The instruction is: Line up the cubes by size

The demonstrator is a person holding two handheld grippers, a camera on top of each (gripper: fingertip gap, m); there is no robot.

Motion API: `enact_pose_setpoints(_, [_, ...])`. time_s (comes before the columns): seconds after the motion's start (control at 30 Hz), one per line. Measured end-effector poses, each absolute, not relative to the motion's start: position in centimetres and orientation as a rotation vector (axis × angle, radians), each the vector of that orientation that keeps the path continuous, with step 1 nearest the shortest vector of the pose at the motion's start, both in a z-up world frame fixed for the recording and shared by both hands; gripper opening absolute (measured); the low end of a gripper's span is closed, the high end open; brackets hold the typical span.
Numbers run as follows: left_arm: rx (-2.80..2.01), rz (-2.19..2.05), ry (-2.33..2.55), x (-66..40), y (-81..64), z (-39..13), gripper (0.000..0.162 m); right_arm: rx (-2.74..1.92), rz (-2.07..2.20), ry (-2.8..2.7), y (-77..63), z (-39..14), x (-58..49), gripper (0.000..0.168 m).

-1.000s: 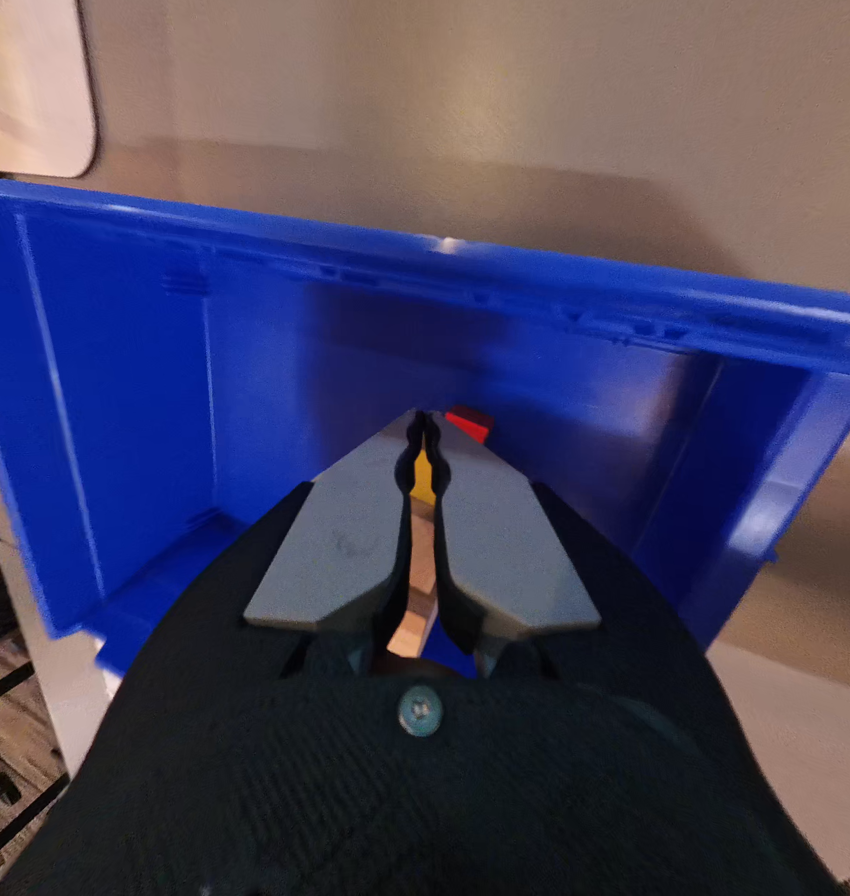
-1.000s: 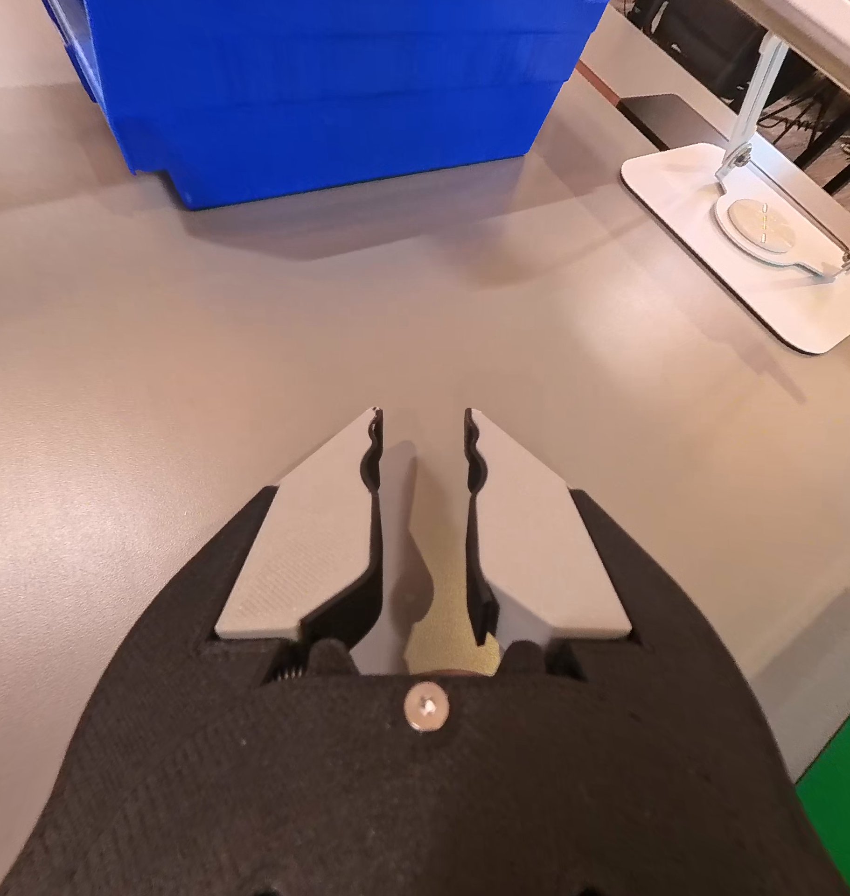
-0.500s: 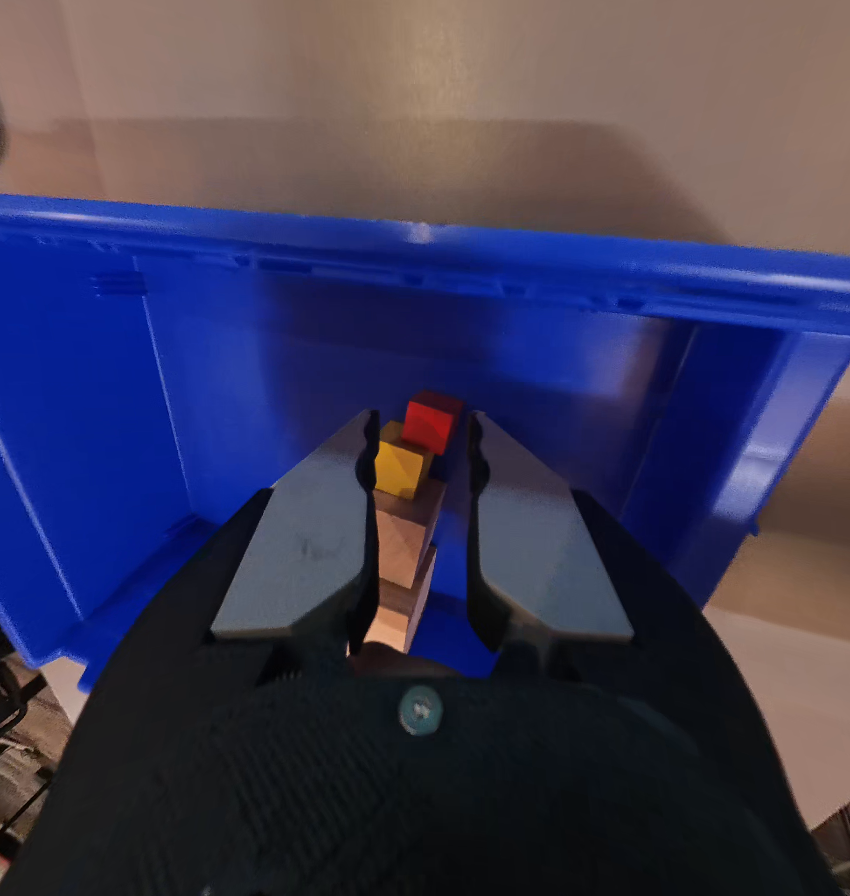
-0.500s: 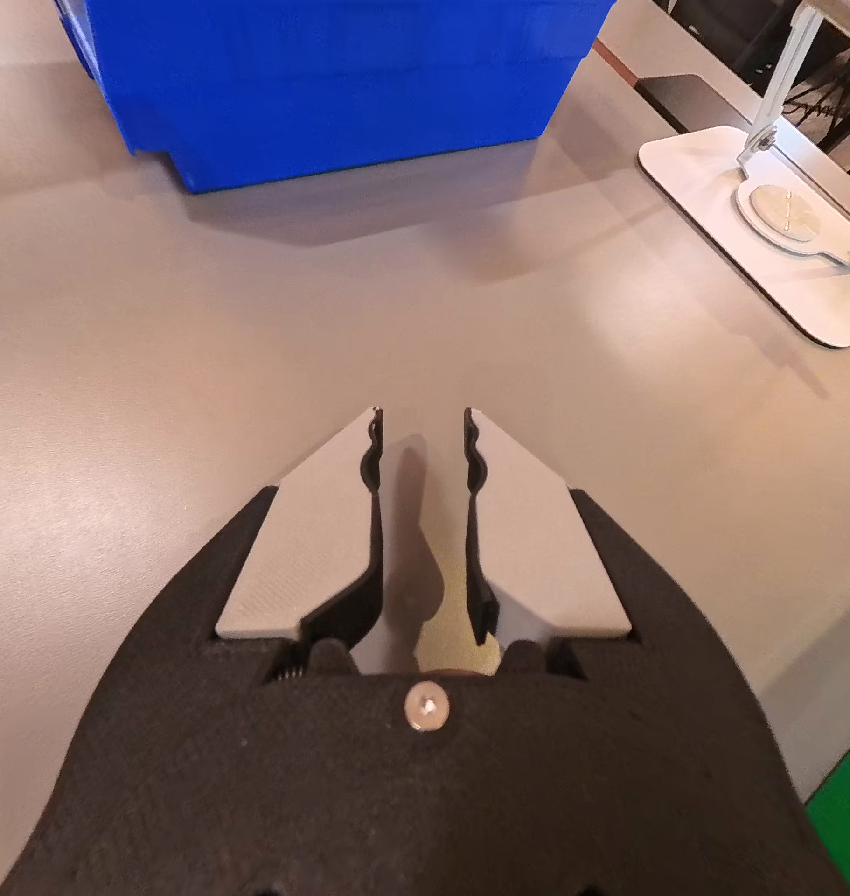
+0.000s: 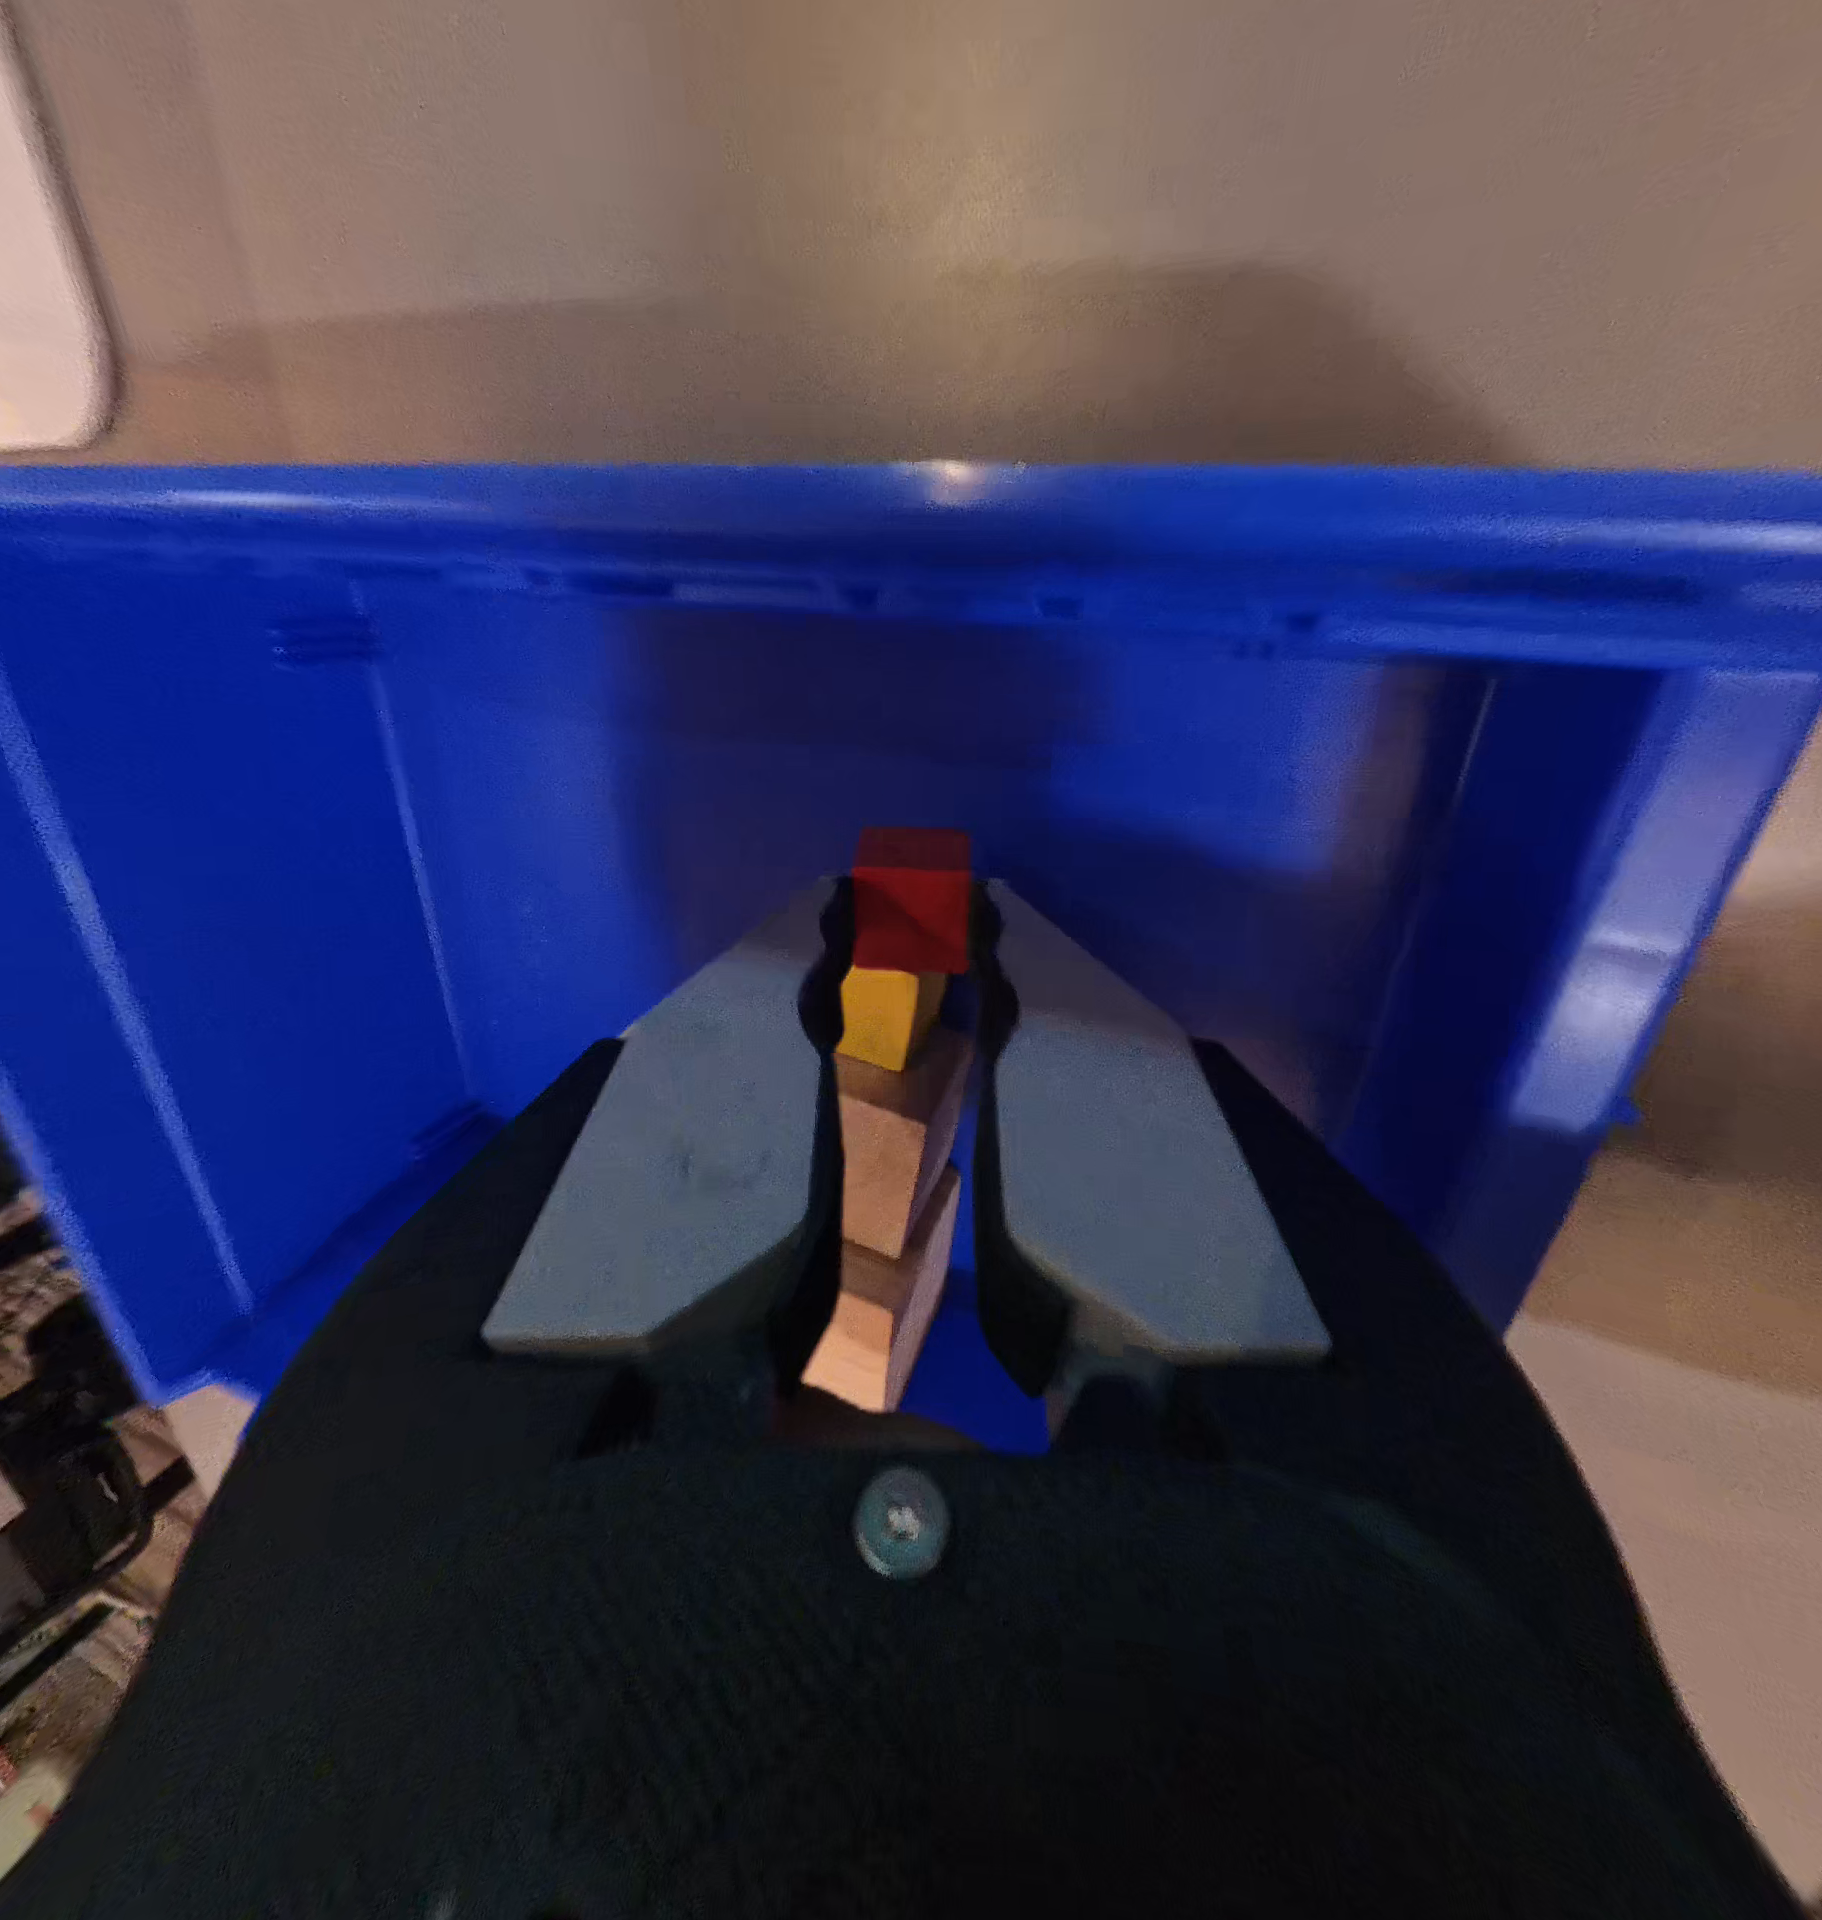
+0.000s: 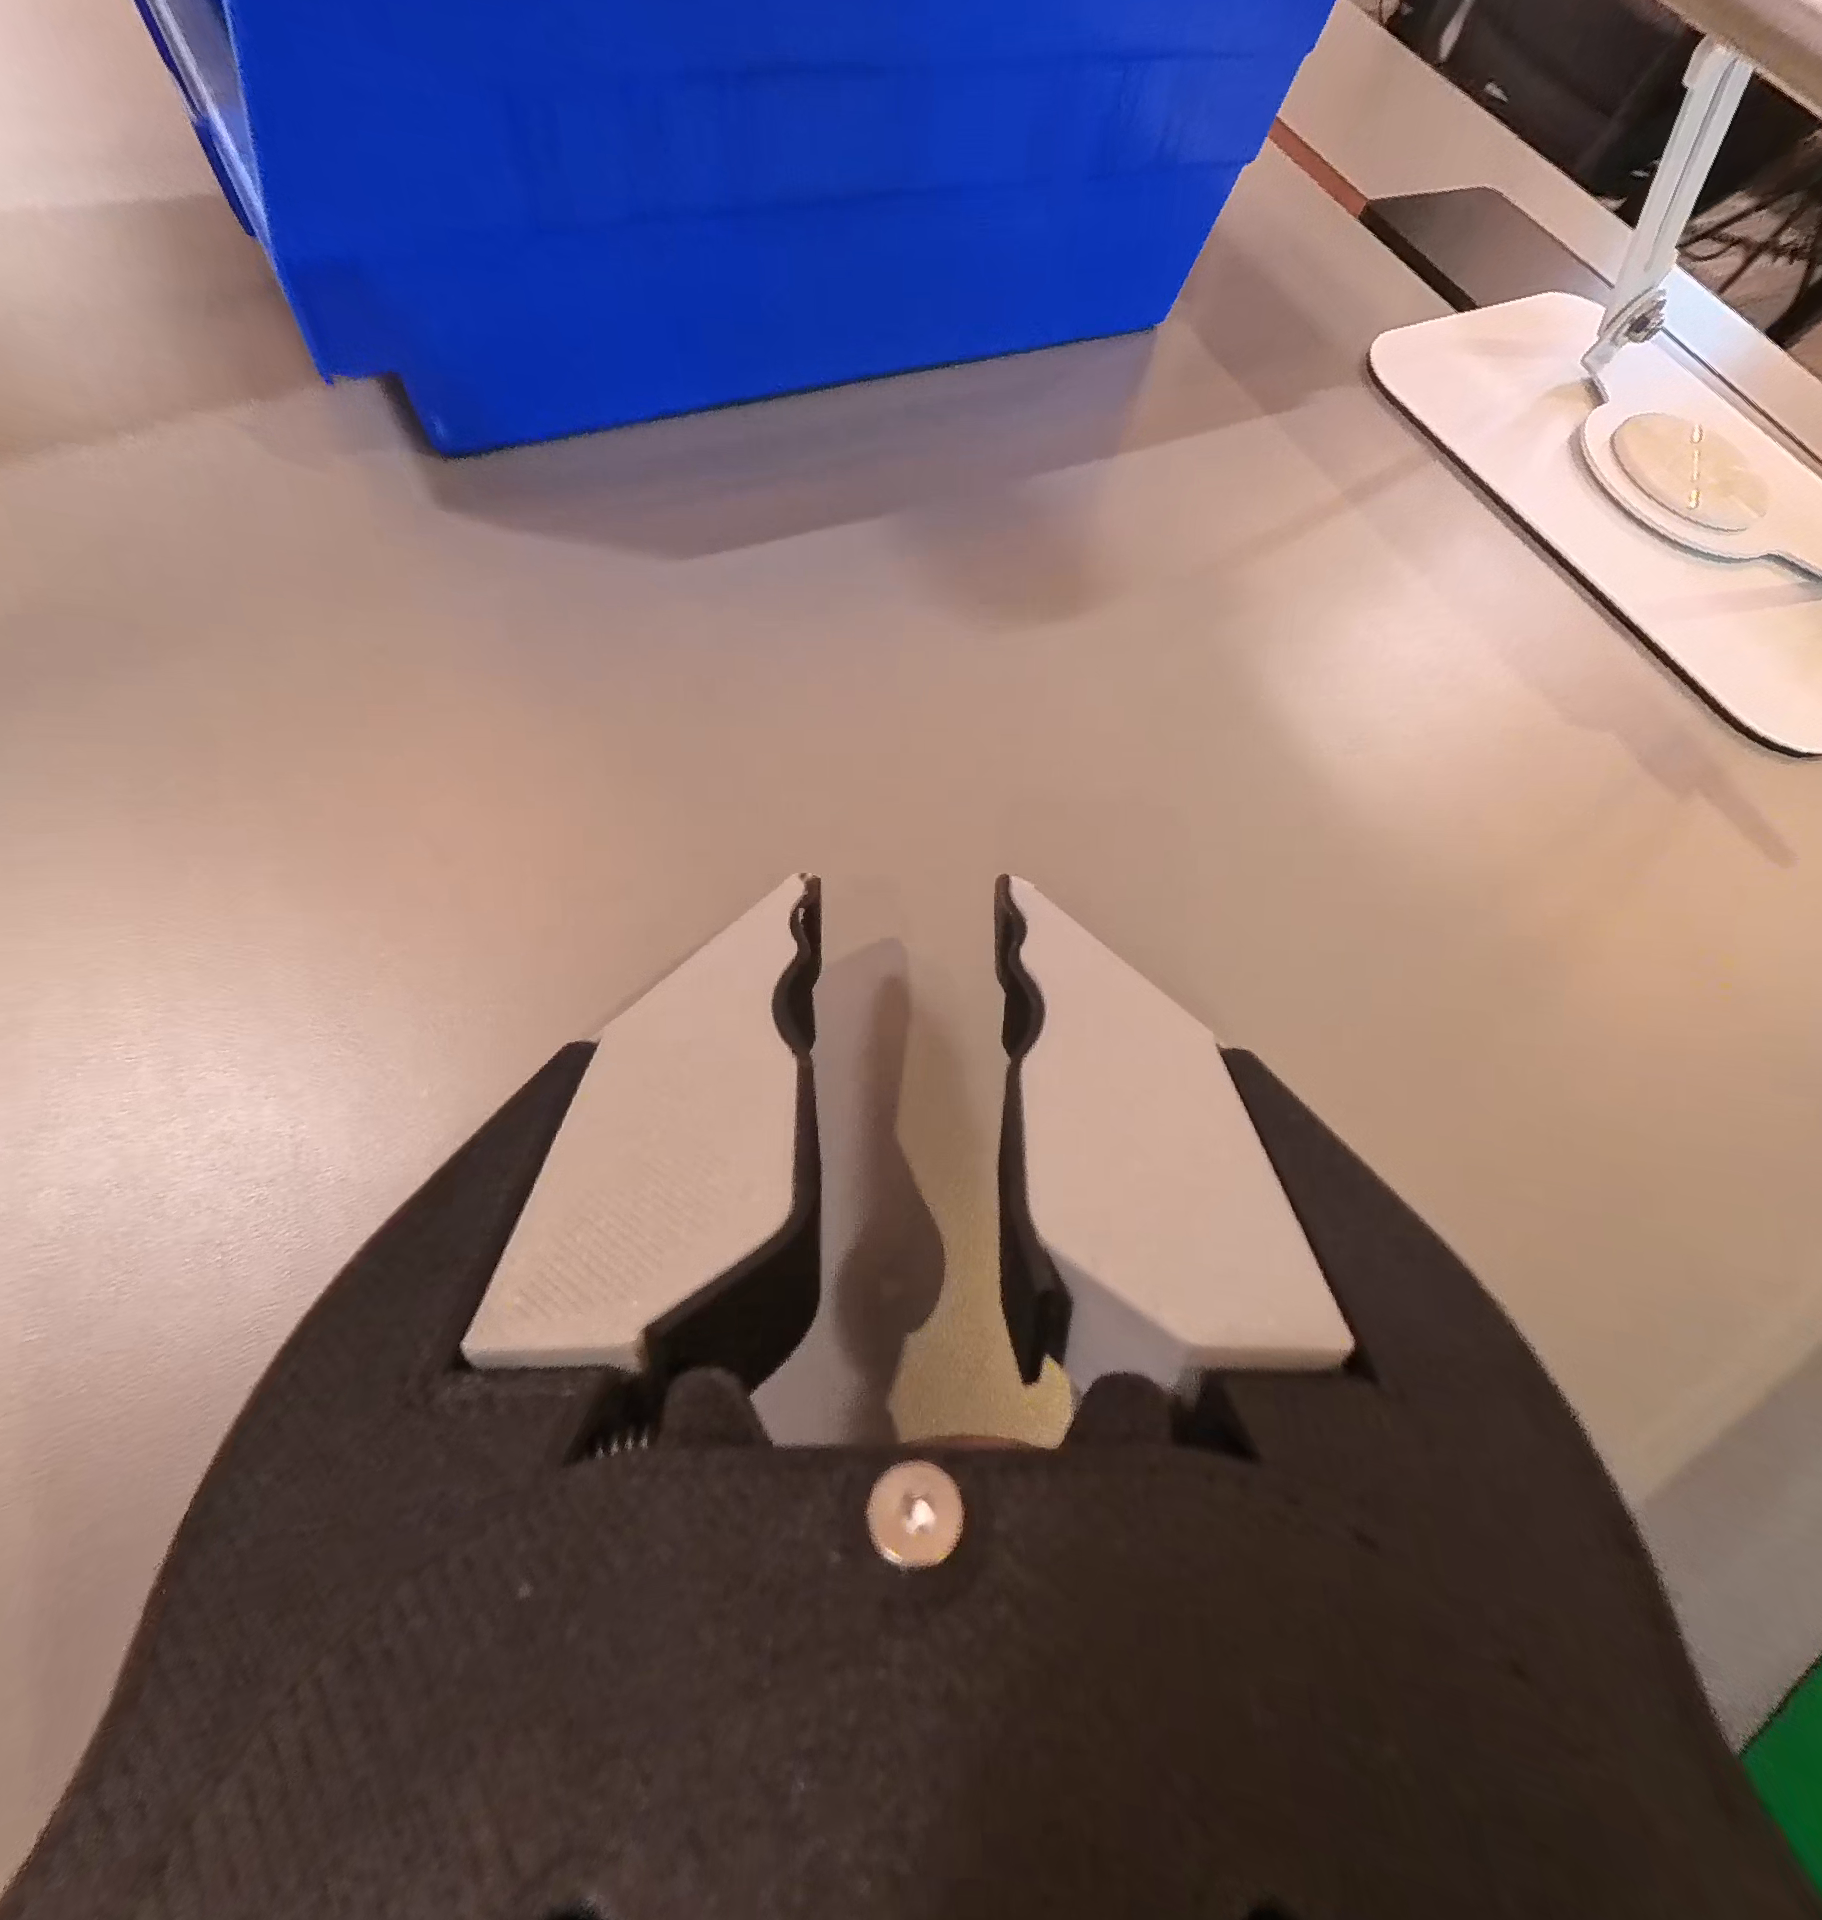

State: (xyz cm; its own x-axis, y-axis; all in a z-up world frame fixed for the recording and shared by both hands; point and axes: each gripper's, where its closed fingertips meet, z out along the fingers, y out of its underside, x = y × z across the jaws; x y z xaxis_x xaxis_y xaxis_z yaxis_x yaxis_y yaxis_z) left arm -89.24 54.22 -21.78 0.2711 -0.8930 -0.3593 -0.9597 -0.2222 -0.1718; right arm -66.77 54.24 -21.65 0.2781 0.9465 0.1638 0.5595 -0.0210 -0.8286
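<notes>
In the left wrist view, my left gripper (image 5: 912, 899) reaches down into a blue bin (image 5: 938, 530). Its fingertips sit against both sides of a small red cube (image 5: 912, 904). Behind the red cube, between the fingers, a yellow cube (image 5: 886, 1013) and two plain wooden cubes (image 5: 891, 1153) (image 5: 871, 1320) lie in a row on the bin floor. The fingers partly hide them. My right gripper (image 6: 907, 904) is open and empty, low over the grey table (image 6: 367, 779), well short of the bin's outer wall (image 6: 741, 208).
A white stand base (image 6: 1634, 499) with a metal post sits on the table at the right, and its corner shows in the left wrist view (image 5: 13, 260). A green patch (image 6: 1821, 1714) lies past the table's front right edge. Dark clutter (image 5: 13, 1455) lies below the table at the left.
My left gripper was shut, opened wide above the row of cubes, then narrowed around the red cube. My right gripper stayed open and drifted slightly over the table.
</notes>
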Motion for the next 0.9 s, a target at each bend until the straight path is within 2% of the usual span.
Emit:
enact_pose_setpoints(0.2, [-1.809,0.205,1.435,-84.7,51.5,-14.9,0.019,-1.649,0.773,-1.371,52.8,-19.8,-67.3,0.032])
enact_pose_setpoints(0.33, [-1.559,0.147,1.304,-80.8,46.6,-11.9,0.019,-1.618,0.940,-1.380,51.4,-18.8,-67.9,0.040])
enact_pose_setpoints(0.7, [-1.260,0.045,1.191,-74.1,41.7,-9.9,0.019,-1.451,1.350,-1.532,45.7,-17.4,-69.1,0.060])
enact_pose_setpoints(0.9, [-1.190,0.058,1.221,-72.0,41.4,-8.8,0.019,-1.369,1.690,-1.500,43.5,-14.7,-68.3,0.058])
